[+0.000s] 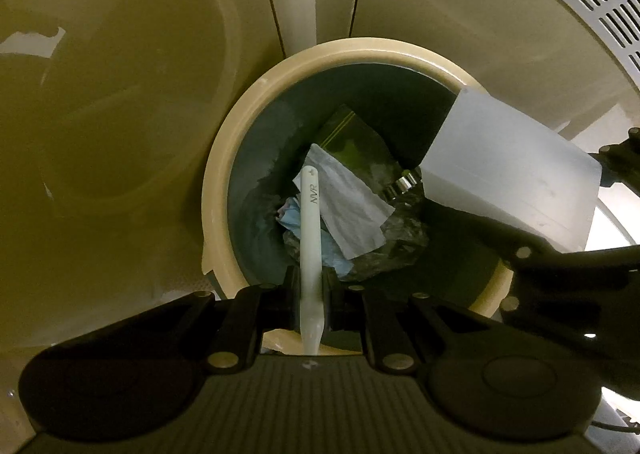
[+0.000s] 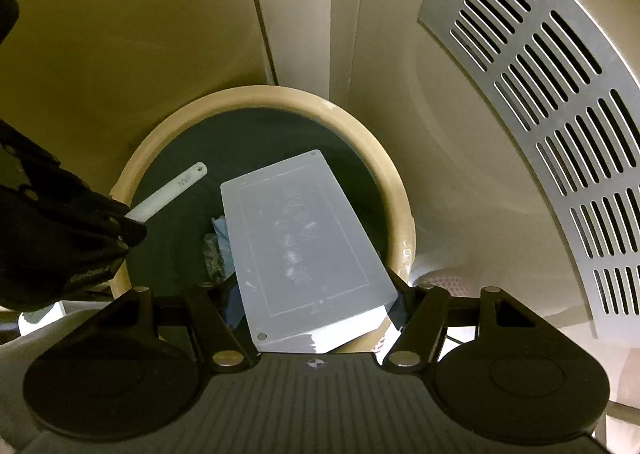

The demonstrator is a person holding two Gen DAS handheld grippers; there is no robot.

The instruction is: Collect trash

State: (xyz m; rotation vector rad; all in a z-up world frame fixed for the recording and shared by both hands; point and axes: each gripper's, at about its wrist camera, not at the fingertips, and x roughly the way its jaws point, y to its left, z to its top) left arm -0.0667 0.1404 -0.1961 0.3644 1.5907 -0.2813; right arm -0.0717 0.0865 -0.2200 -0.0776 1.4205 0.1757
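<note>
We are holding both grippers pointing down over a round bin (image 1: 224,158) with a cream rim and a dark liner.

In the left wrist view, our left gripper (image 1: 310,298) is sitting at the lower centre of the frame with its jaws drawn almost together, and they are pinching a slim white plastic stick (image 1: 310,222) marked with small letters. The stick is running up from between the pads toward the middle of the frame, its rounded end hanging over the bin's opening. Beneath it, at the bottom of the bin, a pale sheet of paper (image 1: 352,206), a crumpled blue scrap (image 1: 328,254) and a dark wrapper (image 1: 352,134) are lying in a loose heap.

In the right wrist view, our right gripper (image 2: 316,318) is filling the lower part of the frame, and its jaws are standing wide apart, clamped on the two sides of a translucent white plastic box (image 2: 304,238). The box is tilting up and away from the pads, covering the right half of the bin's mouth. The same box is showing at the right of the left wrist view, over the bin's rim.

A perforated metal panel (image 2: 560,134) is curving along the right edge of the frame, well apart from the bin.
</note>
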